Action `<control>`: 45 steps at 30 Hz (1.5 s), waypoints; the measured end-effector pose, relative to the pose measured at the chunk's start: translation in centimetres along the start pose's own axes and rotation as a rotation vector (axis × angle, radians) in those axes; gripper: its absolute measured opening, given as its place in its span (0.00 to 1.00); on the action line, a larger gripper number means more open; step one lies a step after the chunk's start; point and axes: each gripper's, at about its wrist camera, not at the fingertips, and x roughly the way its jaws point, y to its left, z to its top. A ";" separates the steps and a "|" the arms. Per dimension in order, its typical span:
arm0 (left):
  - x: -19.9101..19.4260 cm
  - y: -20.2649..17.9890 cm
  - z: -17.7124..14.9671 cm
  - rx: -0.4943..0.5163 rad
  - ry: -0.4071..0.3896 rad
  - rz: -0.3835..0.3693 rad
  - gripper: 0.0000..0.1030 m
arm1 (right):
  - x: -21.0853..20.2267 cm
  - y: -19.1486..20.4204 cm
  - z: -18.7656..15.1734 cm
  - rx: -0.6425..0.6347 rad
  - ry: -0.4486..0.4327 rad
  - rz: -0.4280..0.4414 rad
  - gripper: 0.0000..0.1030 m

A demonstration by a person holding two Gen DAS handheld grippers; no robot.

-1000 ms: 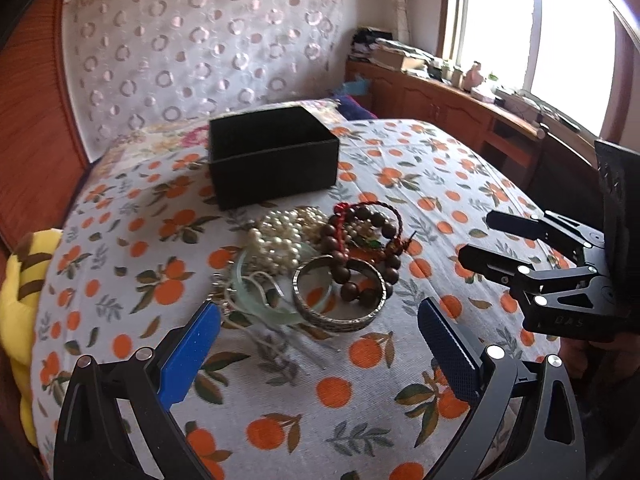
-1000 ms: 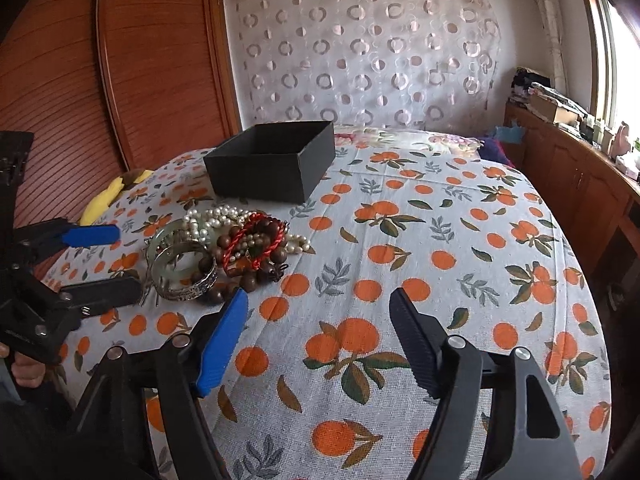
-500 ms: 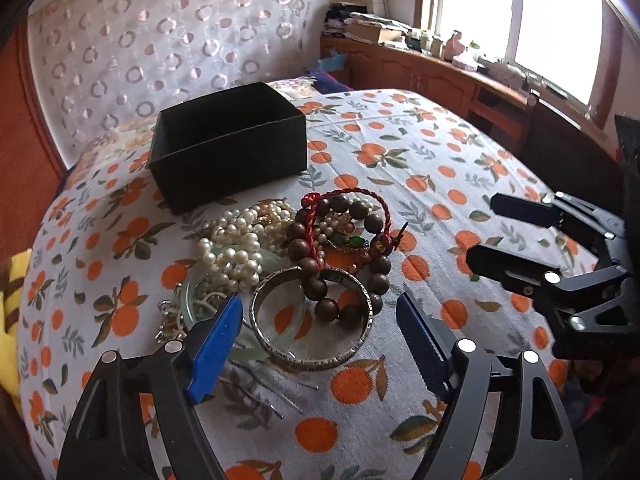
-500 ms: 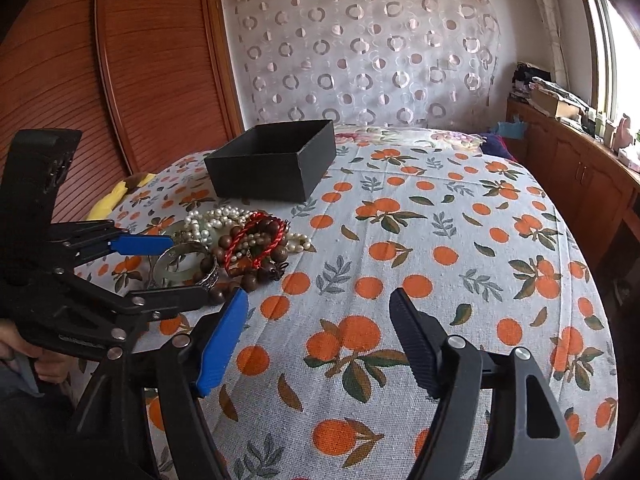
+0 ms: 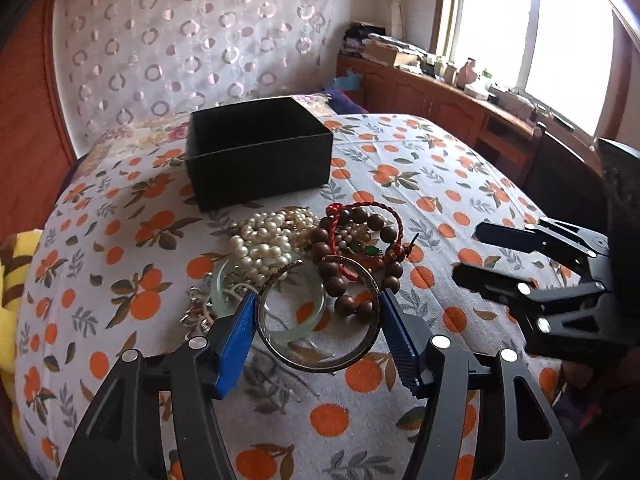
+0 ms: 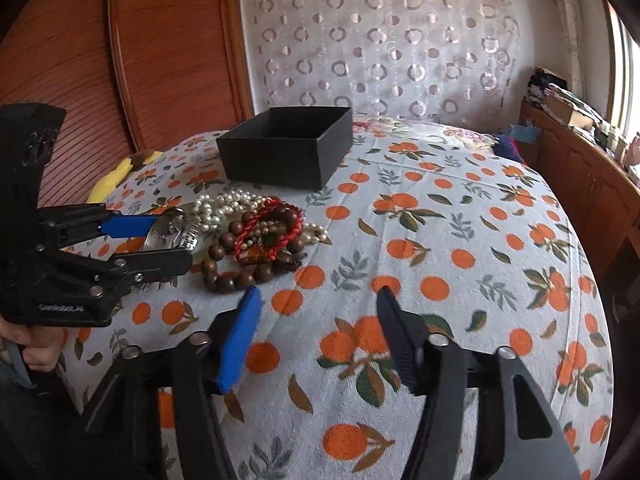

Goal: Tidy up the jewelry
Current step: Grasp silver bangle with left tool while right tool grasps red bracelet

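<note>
Between the closing fingers of the left gripper (image 5: 316,320) a silver bangle (image 5: 318,316) is bracketed, apparently touched on both sides; the right gripper (image 6: 316,330), half-open and empty, is held well apart.

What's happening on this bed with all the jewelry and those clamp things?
A person is sorting a jewelry pile on the orange-print bedspread with two hand-held grippers. The left gripper has just been closing around a silver metal bangle, its pads at the bangle's sides, seemingly gripping it. The right gripper has also been closing, with nothing between its jaws. Pearls, a wooden bead bracelet and a pale green bangle still lie piled before the open black box.
</note>
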 end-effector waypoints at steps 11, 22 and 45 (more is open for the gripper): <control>-1.7 0.8 -0.2 -0.042 -0.061 -0.002 0.57 | 3.2 0.7 4.0 -0.033 0.047 0.059 0.29; -2.6 1.5 0.1 -0.062 -0.094 0.002 0.57 | 4.8 0.5 4.7 -0.014 0.080 0.092 0.04; -0.8 4.6 5.8 -0.052 -0.129 0.041 0.57 | 1.1 0.0 11.9 -0.099 -0.125 0.027 0.03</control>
